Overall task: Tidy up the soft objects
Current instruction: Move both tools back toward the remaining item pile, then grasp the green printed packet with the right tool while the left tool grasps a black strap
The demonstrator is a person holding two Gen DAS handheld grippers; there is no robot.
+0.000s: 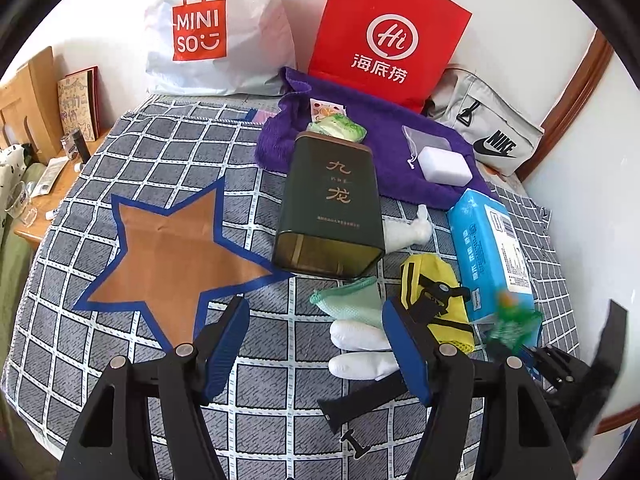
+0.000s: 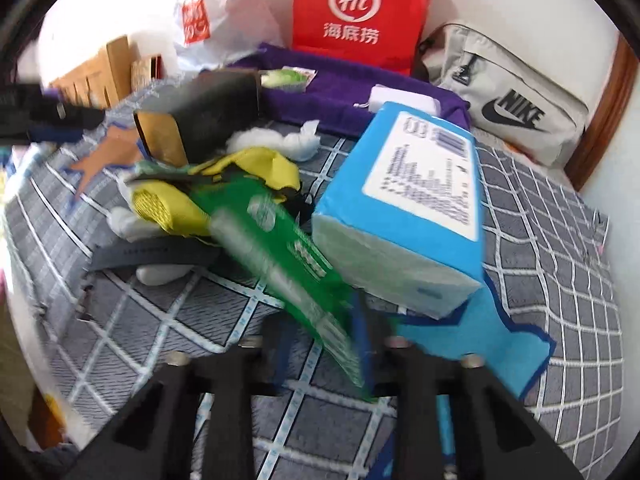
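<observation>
My left gripper (image 1: 314,344) is open and empty above the checked bedspread (image 1: 160,152), left of a white glove (image 1: 360,348), a mint cloth (image 1: 352,300) and a yellow pouch (image 1: 436,296). My right gripper (image 2: 324,344) is shut on a green plastic packet (image 2: 280,252), blurred by motion, held over the bed beside the blue tissue pack (image 2: 404,216). The packet also shows blurred in the left wrist view (image 1: 512,324), with the right gripper (image 1: 560,364) under it. A dark green tin (image 1: 332,200) lies on its side mid-bed.
A purple towel (image 1: 404,136) holds a white sponge (image 1: 444,164) and snack packets. A red bag (image 1: 384,36), white Miniso bag (image 1: 212,36) and grey Nike bag (image 1: 484,132) stand along the wall. A black strap (image 1: 360,400) lies near me. A wooden nightstand (image 1: 44,184) is left.
</observation>
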